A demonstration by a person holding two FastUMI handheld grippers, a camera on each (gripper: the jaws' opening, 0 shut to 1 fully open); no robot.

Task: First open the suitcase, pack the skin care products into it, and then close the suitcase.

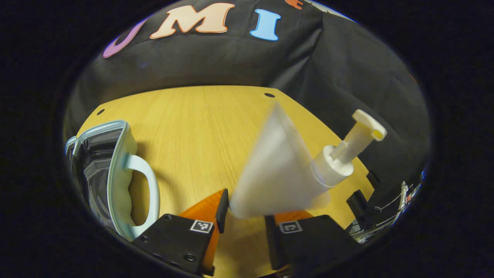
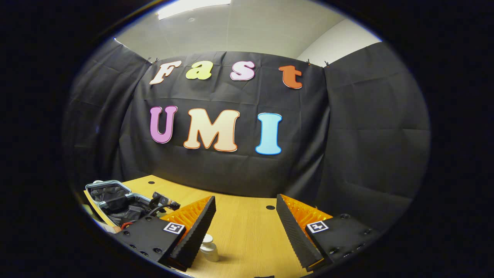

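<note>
A white pump bottle (image 1: 281, 170) is clamped at its base between my left gripper's (image 1: 247, 210) fingers, tilted with its pump head (image 1: 364, 133) up to the right, blurred by motion. It hangs over the wooden table (image 1: 200, 127). The light-blue suitcase (image 1: 115, 173) lies open at the left, with its dark lining and its handle (image 1: 148, 189) facing me. In the right gripper view, my right gripper (image 2: 245, 199) is open above the table, nothing between its fingers. A small white bottle (image 2: 209, 249) stands on the table beside its left finger. The open suitcase (image 2: 115, 199) lies at the far left.
A black device with cables (image 2: 164, 200) sits by the suitcase's right edge in the right gripper view. The table's far edge meets the black cloth wall. Black gear and cables (image 1: 386, 208) lie past the table's right edge.
</note>
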